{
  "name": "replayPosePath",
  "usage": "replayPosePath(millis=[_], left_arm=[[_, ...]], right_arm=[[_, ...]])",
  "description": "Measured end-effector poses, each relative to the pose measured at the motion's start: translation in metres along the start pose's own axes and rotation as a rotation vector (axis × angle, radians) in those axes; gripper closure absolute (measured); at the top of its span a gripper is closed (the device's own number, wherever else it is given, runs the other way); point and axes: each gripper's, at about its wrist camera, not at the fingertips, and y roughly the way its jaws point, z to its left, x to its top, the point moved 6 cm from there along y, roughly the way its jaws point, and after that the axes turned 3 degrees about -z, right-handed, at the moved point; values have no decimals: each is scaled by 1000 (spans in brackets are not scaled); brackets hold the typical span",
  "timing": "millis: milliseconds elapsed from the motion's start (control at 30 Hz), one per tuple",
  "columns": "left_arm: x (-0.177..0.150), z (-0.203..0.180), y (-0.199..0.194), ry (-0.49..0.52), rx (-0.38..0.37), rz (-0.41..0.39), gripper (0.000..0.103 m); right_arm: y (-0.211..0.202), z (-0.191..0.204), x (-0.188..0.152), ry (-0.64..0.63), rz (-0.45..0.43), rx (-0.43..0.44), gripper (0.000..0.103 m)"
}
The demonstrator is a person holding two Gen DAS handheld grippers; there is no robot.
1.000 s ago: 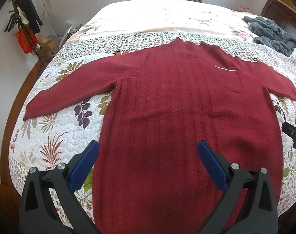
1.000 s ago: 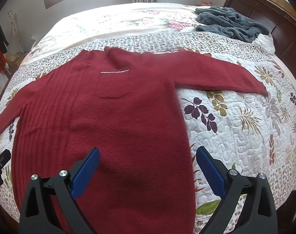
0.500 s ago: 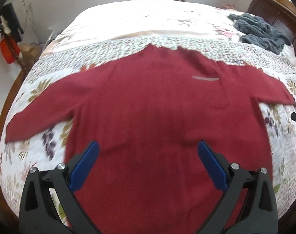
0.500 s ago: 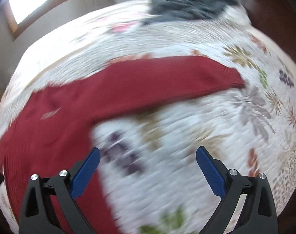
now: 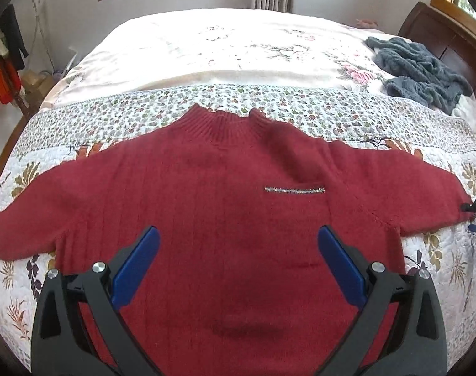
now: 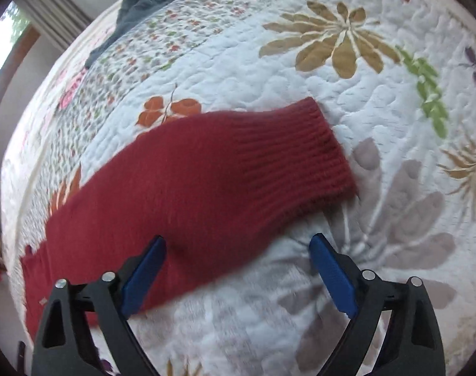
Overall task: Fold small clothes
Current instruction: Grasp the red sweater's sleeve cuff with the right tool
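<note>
I see no containers; everything lies loose on the bed [image 5: 181,50]. The red sweater [image 5: 225,206] is spread flat, front up, on the floral quilt [image 5: 332,116], collar toward 12 o'clock and both sleeves stretched out toward 9 and 3 o'clock. A short silver zipper trim [image 5: 294,190] crosses its chest, right of centre.

My left claw [image 5: 238,263] hangs above the sweater's body with its blue pads spread wide, gripping nothing. My right claw [image 6: 238,269] is also wide and empty, low over the sleeve [image 6: 187,188] that runs toward 3 o'clock. The ribbed cuff [image 6: 307,153] lies at about 1 o'clock from that claw, flat on the quilt; the left pad sits over the sleeve cloth and the right pad over bare quilt. Whether either pad touches, I cannot tell. In the left wrist view, the tip of the right claw shows at the 3 o'clock edge, right by the sleeve end.

A rumpled grey-blue fleece garment [image 5: 420,72] lies at 2 o'clock near the dark wooden headboard [image 5: 438,28], well apart from the sweater. Nothing rests on the sweater.
</note>
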Motion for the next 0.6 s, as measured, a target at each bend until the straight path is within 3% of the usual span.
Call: replayPosePath(millis=[67,100,167,233,267,300,600], left_arm=[[0,1,1,10,9,-3,3],[-1,3,2,12,13,-1,3],[-1,6,3,9,19,-2,3],[-1,10,3,3,24,-2,3],[-2,13,3,0,27,-3,3],[-2,15,2,0,30,-4,3],[-12,48,0,-9,63,4,3]], right_arm=[[4,0,4,17,-10,0,15],[4,1,7,17,-23,1,26],[2,2,11,-1,-38,-17,38],[1,7,12,-28,-45,-22,67],[-1,12,13,-43,-50,7,75],[-2,15,13,-48,-49,34,91],[-39,86,-6,-149,-110,167,93]])
